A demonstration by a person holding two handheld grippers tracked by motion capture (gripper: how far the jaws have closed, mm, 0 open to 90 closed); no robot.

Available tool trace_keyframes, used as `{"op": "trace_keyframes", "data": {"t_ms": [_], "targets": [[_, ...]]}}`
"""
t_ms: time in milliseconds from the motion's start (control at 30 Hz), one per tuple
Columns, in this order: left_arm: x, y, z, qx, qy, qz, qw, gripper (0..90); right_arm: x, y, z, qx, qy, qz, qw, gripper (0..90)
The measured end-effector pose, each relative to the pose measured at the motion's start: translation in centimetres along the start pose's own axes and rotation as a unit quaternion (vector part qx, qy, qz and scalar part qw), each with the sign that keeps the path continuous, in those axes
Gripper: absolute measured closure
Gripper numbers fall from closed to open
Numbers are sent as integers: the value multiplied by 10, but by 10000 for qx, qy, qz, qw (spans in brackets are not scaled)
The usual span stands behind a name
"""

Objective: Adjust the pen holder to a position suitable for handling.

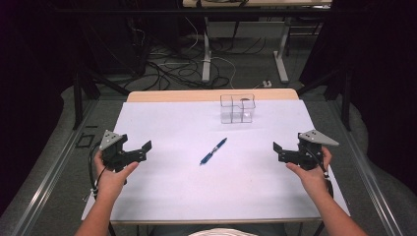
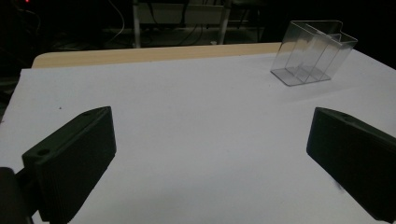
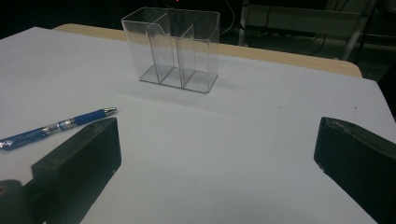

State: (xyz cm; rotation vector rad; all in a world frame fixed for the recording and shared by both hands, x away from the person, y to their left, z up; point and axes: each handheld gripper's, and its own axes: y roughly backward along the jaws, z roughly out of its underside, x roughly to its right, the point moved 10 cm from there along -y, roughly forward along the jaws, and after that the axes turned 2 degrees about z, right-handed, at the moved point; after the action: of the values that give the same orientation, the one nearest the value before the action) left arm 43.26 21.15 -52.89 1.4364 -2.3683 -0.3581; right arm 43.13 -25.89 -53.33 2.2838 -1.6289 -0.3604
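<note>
Jaws of the left gripper [image 1: 139, 150] stand wide apart over the white table [image 1: 162, 196] near its left edge, holding nothing. Toward the middle lies a blue pen [image 1: 213, 151], flat and slanted, with bare tabletop around it. Behind it, near the far edge, stands a clear divided holder [image 1: 237, 108]. Right gripper [image 1: 279, 151], spread wide too, grips nothing.

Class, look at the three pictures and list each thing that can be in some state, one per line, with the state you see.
Pen: lying flat on the table, untouched, tip towards the holder.
Holder: upright, clear, compartments empty.
Left gripper: open, nothing between the jaws, held over the table.
Right gripper: open, nothing between the jaws, held over the table.
Table: covered with a white sheet.
</note>
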Motion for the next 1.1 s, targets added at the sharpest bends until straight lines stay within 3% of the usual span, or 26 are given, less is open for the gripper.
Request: {"op": "trace_keyframes", "data": {"t_ms": [233, 400, 567, 833, 1100], "targets": [[19, -9, -10, -119, -130, 190, 9997, 46, 0, 2, 5, -50, 7, 27, 10000, 3], [32, -17, -20, -229, -382, 247, 9987, 45, 1, 2, 7, -109, -11, 20, 9999, 3], [38, -30, -25, -494, -643, 192, 9965, 50, 1, 1, 9, -164, -27, 35, 9999, 3], [47, -43, -38, -664, -802, 256, 9942, 141, 1, 0, 11, -205, -4, 23, 9998, 4], [57, -54, -50, -847, -950, 324, 9913, 159, -1, -1, 13, -236, -21, -43, 9997, 10]]}}
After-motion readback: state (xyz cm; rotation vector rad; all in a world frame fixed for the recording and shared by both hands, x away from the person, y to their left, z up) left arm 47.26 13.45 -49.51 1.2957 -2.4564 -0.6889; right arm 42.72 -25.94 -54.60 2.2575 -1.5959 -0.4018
